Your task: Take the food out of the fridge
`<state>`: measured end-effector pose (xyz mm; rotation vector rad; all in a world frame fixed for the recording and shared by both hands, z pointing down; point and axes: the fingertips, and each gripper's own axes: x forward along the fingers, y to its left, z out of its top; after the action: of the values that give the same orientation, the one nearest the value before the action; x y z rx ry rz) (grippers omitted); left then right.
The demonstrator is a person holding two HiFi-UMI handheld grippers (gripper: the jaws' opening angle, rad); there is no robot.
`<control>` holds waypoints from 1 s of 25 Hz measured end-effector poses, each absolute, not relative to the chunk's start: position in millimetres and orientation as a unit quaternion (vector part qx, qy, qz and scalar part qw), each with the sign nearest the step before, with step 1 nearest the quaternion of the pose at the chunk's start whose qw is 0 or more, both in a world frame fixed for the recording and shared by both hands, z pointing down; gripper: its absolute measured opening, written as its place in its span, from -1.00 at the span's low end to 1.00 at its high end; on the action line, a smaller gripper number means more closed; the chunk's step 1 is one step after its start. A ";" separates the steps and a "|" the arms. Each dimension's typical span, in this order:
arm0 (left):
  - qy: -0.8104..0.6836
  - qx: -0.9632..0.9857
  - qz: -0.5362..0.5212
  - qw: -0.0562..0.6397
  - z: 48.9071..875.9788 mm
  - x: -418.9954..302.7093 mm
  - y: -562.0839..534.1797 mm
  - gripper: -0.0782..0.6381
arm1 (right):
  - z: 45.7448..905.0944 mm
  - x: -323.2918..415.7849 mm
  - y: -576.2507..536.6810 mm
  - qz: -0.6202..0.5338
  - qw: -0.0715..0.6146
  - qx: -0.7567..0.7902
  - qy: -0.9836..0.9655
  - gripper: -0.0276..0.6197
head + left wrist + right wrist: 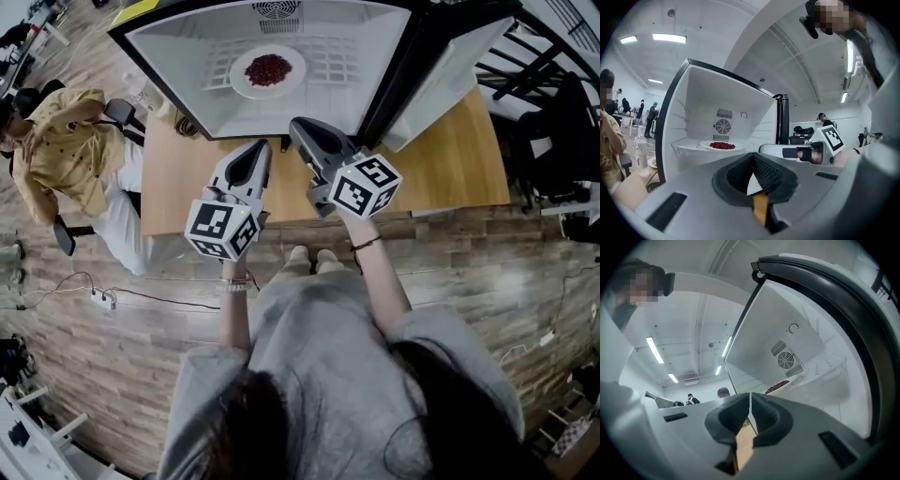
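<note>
On fridge shelf (328, 67), flat plate (242, 82) of food (268, 68) (left tool (262, 145), right tool (296, 125) both closed)

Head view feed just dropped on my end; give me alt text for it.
An open fridge stands on a wooden table with a white plate of red food on its wire shelf. The left tongs and right tongs hover shut and empty before its opening; a person in yellow sits at left.

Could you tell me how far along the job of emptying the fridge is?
Done: the fridge door is open. In hand: nothing; the left gripper and right gripper are both shut and empty, outside the fridge. To do: the plate of red food sits on the shelf, untouched.
</note>
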<state>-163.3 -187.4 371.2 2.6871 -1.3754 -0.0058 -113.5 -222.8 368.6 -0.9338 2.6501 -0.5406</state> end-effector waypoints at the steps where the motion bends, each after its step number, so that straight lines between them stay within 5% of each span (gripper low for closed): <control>1: -0.449 0.891 -0.001 0.062 372.3 -165.4 -188.7 -0.76 | 370.3 -114.5 -225.1 -0.196 0.147 -0.330 0.912 -0.89; 25: -0.447 0.890 0.013 0.083 385.8 -180.8 -230.6 -0.76 | 386.3 -125.3 -273.1 -0.396 0.263 -0.309 0.824 -0.58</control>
<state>-180.8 -230.6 385.8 2.6588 -1.3357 0.0390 -125.3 -273.1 386.3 -0.8356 2.2281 -1.0712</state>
